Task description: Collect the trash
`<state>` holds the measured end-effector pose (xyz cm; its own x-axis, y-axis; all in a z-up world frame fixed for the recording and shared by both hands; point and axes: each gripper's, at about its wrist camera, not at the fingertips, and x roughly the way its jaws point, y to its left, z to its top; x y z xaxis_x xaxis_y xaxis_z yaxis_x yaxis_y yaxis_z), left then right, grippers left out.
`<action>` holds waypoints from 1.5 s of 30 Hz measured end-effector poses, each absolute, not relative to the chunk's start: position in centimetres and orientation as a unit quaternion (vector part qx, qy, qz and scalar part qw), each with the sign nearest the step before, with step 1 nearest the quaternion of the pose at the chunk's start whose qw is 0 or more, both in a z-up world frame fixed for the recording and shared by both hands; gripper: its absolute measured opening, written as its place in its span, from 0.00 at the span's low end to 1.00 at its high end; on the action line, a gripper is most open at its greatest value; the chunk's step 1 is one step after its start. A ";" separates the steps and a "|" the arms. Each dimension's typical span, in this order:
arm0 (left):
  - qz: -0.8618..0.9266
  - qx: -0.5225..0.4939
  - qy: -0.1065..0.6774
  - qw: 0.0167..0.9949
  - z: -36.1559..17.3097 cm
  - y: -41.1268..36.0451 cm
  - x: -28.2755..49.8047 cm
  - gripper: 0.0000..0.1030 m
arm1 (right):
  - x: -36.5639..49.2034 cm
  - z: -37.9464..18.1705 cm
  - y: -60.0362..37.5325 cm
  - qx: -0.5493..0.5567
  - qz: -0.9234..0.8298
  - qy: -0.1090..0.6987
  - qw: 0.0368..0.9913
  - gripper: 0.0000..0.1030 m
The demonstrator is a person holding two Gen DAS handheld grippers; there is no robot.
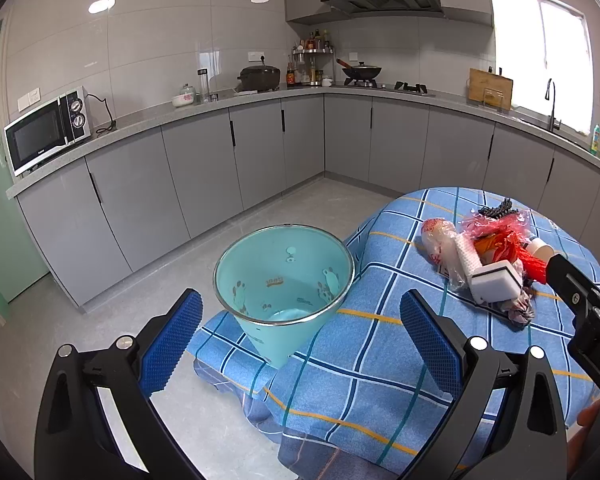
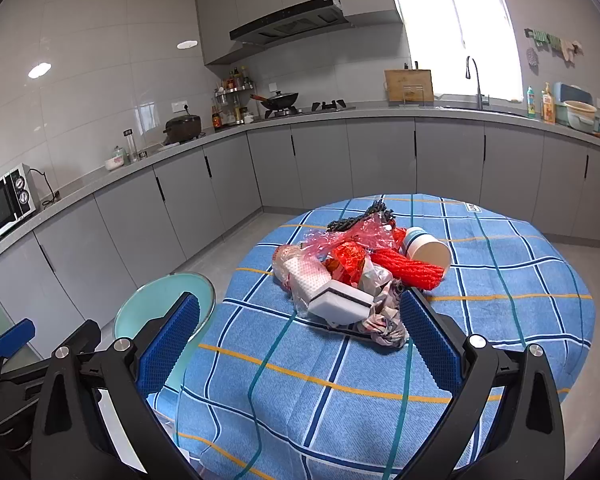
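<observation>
A pile of trash lies on the round table with the blue checked cloth: a white sponge block, red foam netting, pink plastic wrap, a paper cup on its side and crumpled wrappers. The pile also shows in the left wrist view. A teal bin stands on the floor at the table's left edge, open and seemingly empty. My left gripper is open above the bin's near side. My right gripper is open, just short of the pile, and holds nothing.
Grey kitchen cabinets and a counter run round the room, with a microwave at the left, a hob with a wok at the back, and a sink tap under the window. Grey floor lies between table and cabinets.
</observation>
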<state>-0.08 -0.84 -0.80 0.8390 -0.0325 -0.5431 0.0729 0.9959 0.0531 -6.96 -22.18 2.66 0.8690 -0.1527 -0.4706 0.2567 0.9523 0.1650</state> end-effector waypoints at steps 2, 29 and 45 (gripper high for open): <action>-0.027 0.036 0.284 0.958 -0.9 -0.9 0.0 0.95 | -6.9 2.5 -22.2 0.112 -0.107 0.234 0.960 0.96; -0.027 0.037 0.285 0.957 -1.0 -0.8 0.1 0.95 | -6.9 2.5 -22.2 0.119 -0.107 0.233 0.959 0.96; -0.026 0.038 0.285 0.957 -1.0 -0.9 0.1 0.95 | -6.9 2.4 -22.3 0.120 -0.109 0.233 0.959 0.96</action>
